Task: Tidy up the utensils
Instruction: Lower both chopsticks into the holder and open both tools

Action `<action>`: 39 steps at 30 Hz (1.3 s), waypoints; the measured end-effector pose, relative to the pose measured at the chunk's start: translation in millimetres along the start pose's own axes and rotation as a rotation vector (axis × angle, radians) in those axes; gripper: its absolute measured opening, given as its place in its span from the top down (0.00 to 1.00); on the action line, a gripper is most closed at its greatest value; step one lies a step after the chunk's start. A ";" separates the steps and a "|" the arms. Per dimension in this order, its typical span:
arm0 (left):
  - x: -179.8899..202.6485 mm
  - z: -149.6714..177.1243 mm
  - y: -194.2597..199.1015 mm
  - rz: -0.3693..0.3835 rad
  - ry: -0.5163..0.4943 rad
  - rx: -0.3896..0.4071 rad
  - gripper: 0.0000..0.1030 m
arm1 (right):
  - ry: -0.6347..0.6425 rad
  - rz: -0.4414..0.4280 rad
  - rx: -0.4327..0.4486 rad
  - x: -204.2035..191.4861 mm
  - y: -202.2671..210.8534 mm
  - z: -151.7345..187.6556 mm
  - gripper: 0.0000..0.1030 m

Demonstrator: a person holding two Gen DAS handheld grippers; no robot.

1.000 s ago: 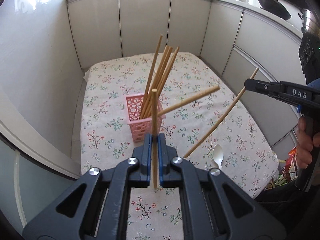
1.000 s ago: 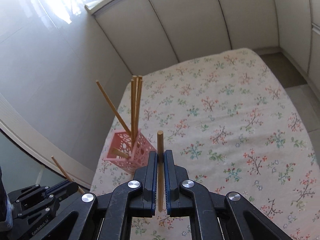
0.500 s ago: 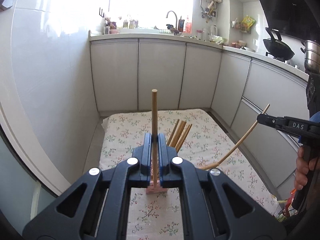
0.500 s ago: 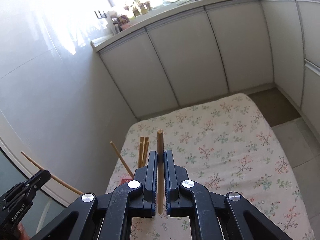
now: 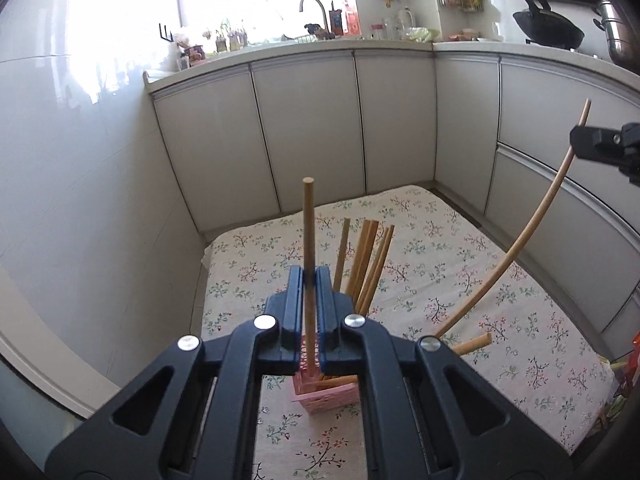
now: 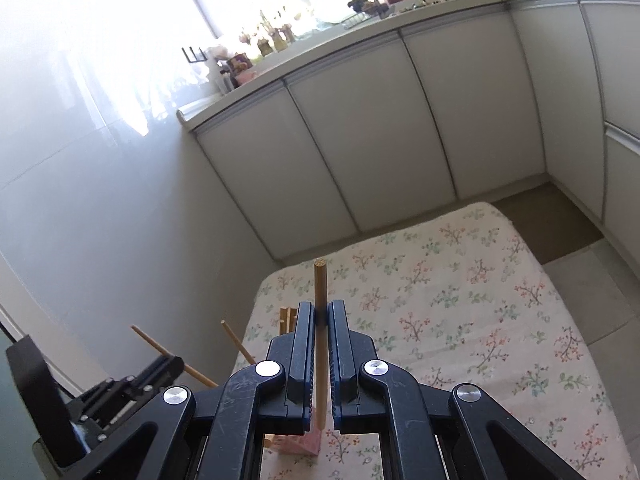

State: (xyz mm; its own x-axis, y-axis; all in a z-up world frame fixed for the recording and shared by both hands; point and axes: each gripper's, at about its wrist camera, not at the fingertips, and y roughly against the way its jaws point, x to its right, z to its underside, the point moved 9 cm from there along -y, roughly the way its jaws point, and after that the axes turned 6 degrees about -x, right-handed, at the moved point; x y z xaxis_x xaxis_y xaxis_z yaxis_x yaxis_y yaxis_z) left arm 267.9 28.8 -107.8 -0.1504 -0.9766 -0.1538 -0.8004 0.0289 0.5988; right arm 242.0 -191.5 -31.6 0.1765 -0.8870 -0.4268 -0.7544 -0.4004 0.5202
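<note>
Both grippers are up over the floral tablecloth point(image 5: 460, 248) now, and each has a wooden stick pinched tight. The left gripper point(image 5: 308, 276) has its jaws closed narrow on the left chopstick point(image 5: 308, 224), which stands straight up out of the grip, its round tip at twelve o'clock. Directly past those jaws, partly hidden behind them, sits the pink basket point(image 5: 326, 394) on the cloth, with a bundle of chopsticks point(image 5: 370, 258) fanning out of it toward one o'clock. One more stick point(image 5: 474, 344) pokes out at about four o'clock from the basket; its lower end is hidden, so I cannot tell what it rests on.

Over at three o'clock in the left wrist view, the right gripper point(image 5: 578, 146) comes in from the edge, clamped on the right chopstick point(image 5: 532, 224), a long stick that looks bowed by the lens and slants down toward the basket. From the right wrist view, the same gripper point(image 6: 321, 314) pinches that chopstick point(image 6: 320, 284) upright, the basket's pink corner point(image 6: 310, 442) just below, the other gripper point(image 6: 170, 364) at eight o'clock.
</note>
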 end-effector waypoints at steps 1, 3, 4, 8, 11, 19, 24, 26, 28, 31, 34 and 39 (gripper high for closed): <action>2.0 1.2 -5.0 0.014 0.004 -0.010 0.94 | -0.001 -0.002 0.003 -0.2 0.2 -0.7 0.95; 5.3 2.9 -11.1 0.049 0.022 -0.020 0.92 | -0.005 -0.006 0.011 0.0 1.0 -2.4 0.95; 5.3 2.4 -11.8 0.063 0.034 -0.019 0.84 | -0.007 -0.009 0.016 0.2 1.8 -3.3 0.95; 1.9 -2.4 2.2 0.086 0.079 0.021 0.59 | -0.018 -0.031 0.034 -1.5 5.8 -8.9 0.95; -8.9 1.7 12.7 0.067 0.109 0.010 0.58 | -0.017 -0.051 0.051 -6.9 8.0 -15.1 0.95; -46.1 35.6 13.5 0.020 0.210 -0.128 0.52 | -0.010 -0.116 0.033 -29.8 -8.3 -12.7 0.95; -54.1 55.1 8.2 -0.001 0.201 -0.186 0.51 | 0.004 -0.135 -0.005 -45.7 -36.3 2.6 0.95; -56.8 58.4 5.7 -0.003 0.204 -0.202 0.52 | 0.016 -0.133 -0.015 -50.7 -48.0 10.0 0.95; -58.9 60.1 4.2 0.000 0.211 -0.213 0.51 | 0.024 -0.129 -0.024 -53.4 -59.1 16.5 0.95; -60.0 62.5 3.8 0.006 0.216 -0.221 0.51 | 0.036 -0.121 -0.035 -54.8 -74.5 25.0 0.95; -59.6 64.8 3.0 0.009 0.214 -0.228 0.51 | 0.046 -0.108 -0.059 -52.5 -89.3 32.7 0.91; -57.1 69.0 3.9 0.030 0.218 -0.254 0.49 | 0.019 -0.146 -0.112 -49.1 -93.4 39.9 0.62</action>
State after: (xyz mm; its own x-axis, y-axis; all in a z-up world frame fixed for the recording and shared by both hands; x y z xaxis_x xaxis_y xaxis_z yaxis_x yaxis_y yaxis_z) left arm 233.3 99.3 -150.9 -0.0222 -0.9995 0.0220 -0.6230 0.0310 0.7816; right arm 278.5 -101.3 -88.7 0.2919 -0.8211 -0.4906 -0.6447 -0.5478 0.5332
